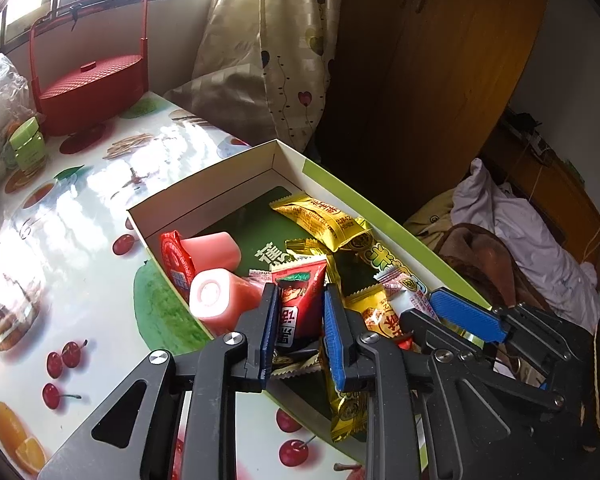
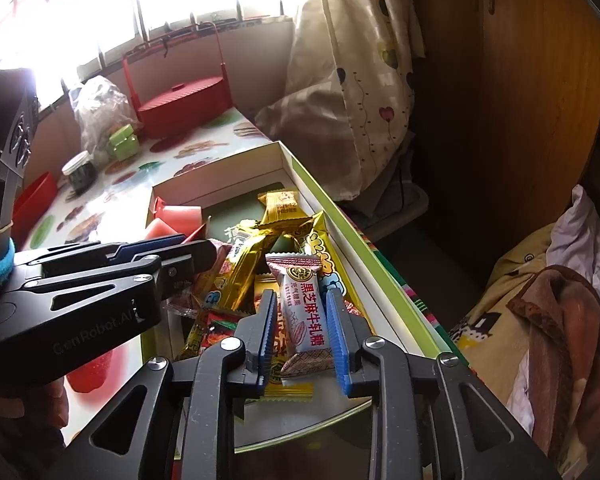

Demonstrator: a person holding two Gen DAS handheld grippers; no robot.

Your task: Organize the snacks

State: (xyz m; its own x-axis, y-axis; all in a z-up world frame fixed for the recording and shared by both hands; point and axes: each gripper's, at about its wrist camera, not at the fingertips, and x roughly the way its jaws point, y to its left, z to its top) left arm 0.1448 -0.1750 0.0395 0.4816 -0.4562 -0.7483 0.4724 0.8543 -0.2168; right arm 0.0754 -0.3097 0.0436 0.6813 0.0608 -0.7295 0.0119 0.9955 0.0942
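From the left wrist view, the left tool (image 1: pixel 300 316) is hanging over the near end of the cardboard box (image 1: pixel 204 188), which is sitting on the fruit-print worktop (image 1: pixel 80 208). Its blue fingers (image 1: pixel 334 332) are standing a little apart around a red snack packet (image 1: pixel 300 300), and whether they are pressing on it I cannot tell. Two pink jelly cups (image 1: pixel 216 276) are lying at nine o'clock of that packet, gold wrappers (image 1: pixel 324 220) at one o'clock. From the right wrist view, the right tool (image 2: pixel 303 320) is hovering over the same box (image 2: pixel 220 172) with its jaws narrowly parted on either side of a white sesame nougat packet (image 2: pixel 302 312); a gap is showing beside the packet, so it is lying loose on the snack pile.
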